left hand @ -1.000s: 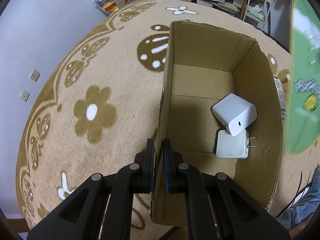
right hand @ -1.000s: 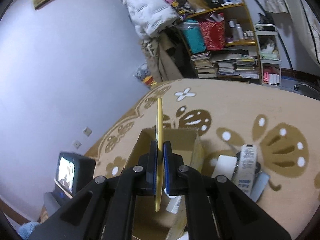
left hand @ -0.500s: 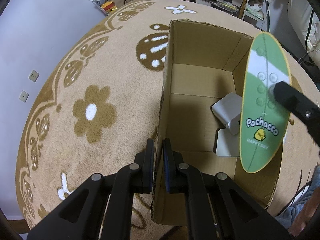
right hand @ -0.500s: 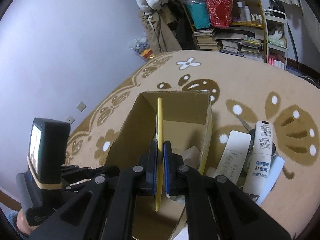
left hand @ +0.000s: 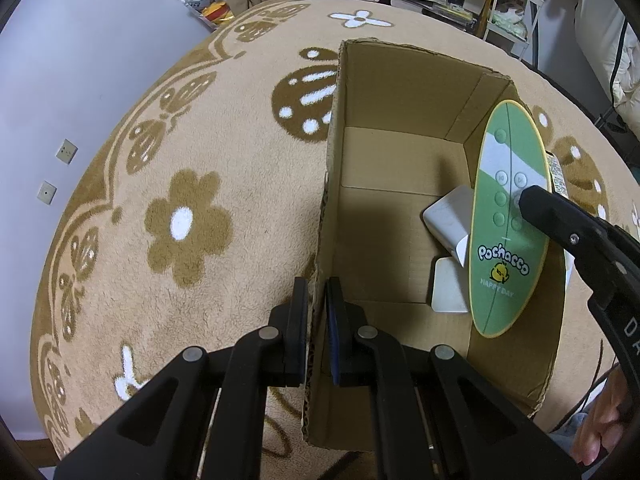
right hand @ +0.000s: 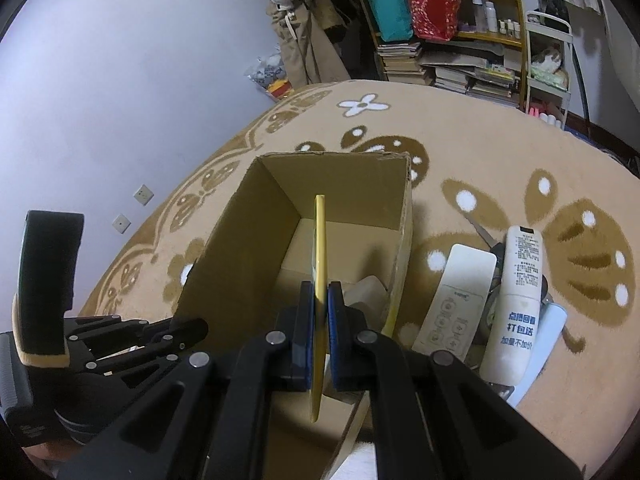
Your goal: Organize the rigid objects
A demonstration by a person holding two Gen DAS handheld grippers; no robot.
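Observation:
An open cardboard box (left hand: 400, 92) stands on the flowered carpet. My left gripper (left hand: 318, 328) is shut on the box's left wall near its front corner. My right gripper (right hand: 319, 332) is shut on a flat green oval Pochacco remote (left hand: 506, 220) with a yellow rim, seen edge-on in the right wrist view (right hand: 320, 240). It hangs upright over the box's right side. Two white chargers (left hand: 450, 220) lie on the box floor, partly hidden behind the remote.
To the right of the box (right hand: 272, 208) lie a white remote (right hand: 456, 300), a white bottle with blue print (right hand: 516, 300) and other items on the carpet. Bookshelves (right hand: 452, 56) and a wall with sockets (right hand: 143, 195) stand beyond.
My right gripper has carried the green remote from beyond the box's right edge to over the box and lower into it. The left gripper has kept its hold on the wall.

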